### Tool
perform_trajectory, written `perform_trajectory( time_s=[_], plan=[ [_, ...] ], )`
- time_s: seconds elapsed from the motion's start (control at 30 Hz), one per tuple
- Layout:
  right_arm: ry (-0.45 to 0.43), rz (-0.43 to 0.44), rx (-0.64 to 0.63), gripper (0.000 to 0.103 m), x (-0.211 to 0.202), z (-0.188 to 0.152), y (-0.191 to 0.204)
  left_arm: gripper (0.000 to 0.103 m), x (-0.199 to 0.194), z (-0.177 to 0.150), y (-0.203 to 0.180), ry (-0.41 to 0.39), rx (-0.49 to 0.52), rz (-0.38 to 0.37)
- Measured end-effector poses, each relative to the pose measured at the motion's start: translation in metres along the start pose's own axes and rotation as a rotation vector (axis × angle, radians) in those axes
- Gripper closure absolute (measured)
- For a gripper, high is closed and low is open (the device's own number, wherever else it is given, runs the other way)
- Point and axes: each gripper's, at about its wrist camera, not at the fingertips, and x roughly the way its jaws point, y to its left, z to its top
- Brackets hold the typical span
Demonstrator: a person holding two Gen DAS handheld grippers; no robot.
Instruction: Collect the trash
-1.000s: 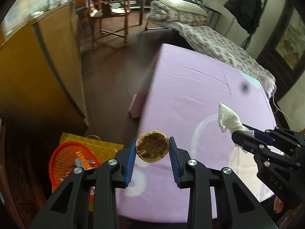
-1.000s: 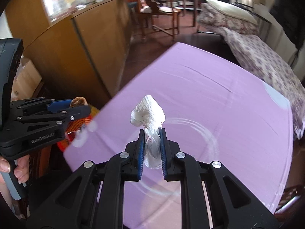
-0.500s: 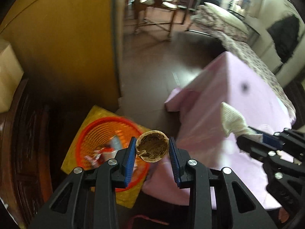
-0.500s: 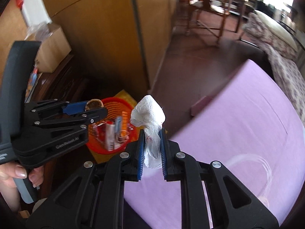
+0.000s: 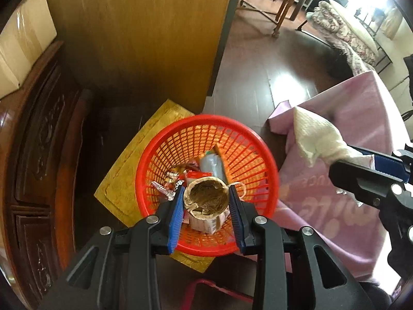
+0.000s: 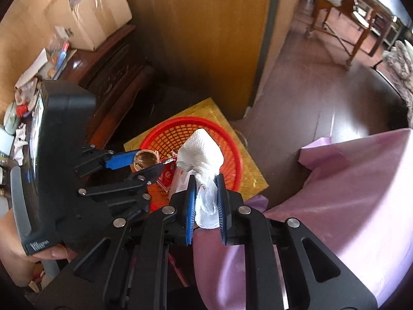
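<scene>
My left gripper (image 5: 206, 197) is shut on a brown walnut shell half (image 5: 206, 200) and holds it above the red mesh trash basket (image 5: 165, 149). The basket stands on the floor and holds several wrappers and packets. My right gripper (image 6: 206, 180) is shut on a crumpled white paper tissue (image 6: 200, 152), over the table's corner beside the basket (image 6: 232, 152). The tissue (image 5: 315, 135) and right gripper also show at the right in the left wrist view. The left gripper with the shell (image 6: 145, 157) shows in the right wrist view.
The basket sits on a yellow mat (image 5: 124, 173). A table with a purple cloth (image 5: 361, 118) is to the right. A wooden cabinet (image 5: 144, 25) stands behind, dark carved furniture (image 5: 38, 134) to the left with a cardboard box (image 6: 93, 15) on top.
Both grippers swung left, off the purple table and over the red basket, each still holding its item. The basket is now directly below the left gripper.
</scene>
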Motion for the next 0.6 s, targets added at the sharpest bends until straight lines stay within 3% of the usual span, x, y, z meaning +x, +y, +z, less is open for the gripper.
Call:
perform_trajectory(
  time_s=[0.03, 0.1, 0.13, 0.17, 0.2, 0.43, 0.53, 0.6],
  plan=[
    [0.01, 0.002, -0.005, 0.083, 0.006, 0.003, 0.002, 0.068, 0.005, 0.0, 0.001, 0.007, -0.009, 0.01],
    [0.021, 0.008, -0.014, 0.076, 0.016, 0.006, 0.004, 0.047, 0.014, 0.001, 0.005, 0.022, -0.021, 0.027],
    [0.02, 0.008, -0.014, 0.07, 0.02, 0.008, 0.004, 0.043, 0.017, 0.001, 0.006, 0.022, -0.025, 0.034],
    [0.011, -0.002, -0.012, 0.061, 0.022, 0.009, 0.005, 0.04, 0.019, 0.002, 0.008, 0.022, -0.029, 0.041],
    [0.009, -0.005, -0.012, 0.059, 0.025, 0.009, 0.008, 0.04, 0.02, 0.002, 0.011, 0.022, -0.033, 0.041],
    [0.014, 0.007, 0.014, 0.059, 0.028, 0.004, 0.002, 0.036, 0.024, -0.001, 0.016, 0.032, -0.041, 0.05],
    [0.024, -0.011, 0.02, 0.058, 0.026, -0.003, -0.001, 0.024, 0.021, -0.005, 0.016, 0.032, -0.056, 0.067],
    [0.035, -0.019, 0.031, 0.052, 0.025, -0.008, -0.003, 0.02, 0.016, -0.008, 0.014, 0.027, -0.067, 0.085]
  ],
)
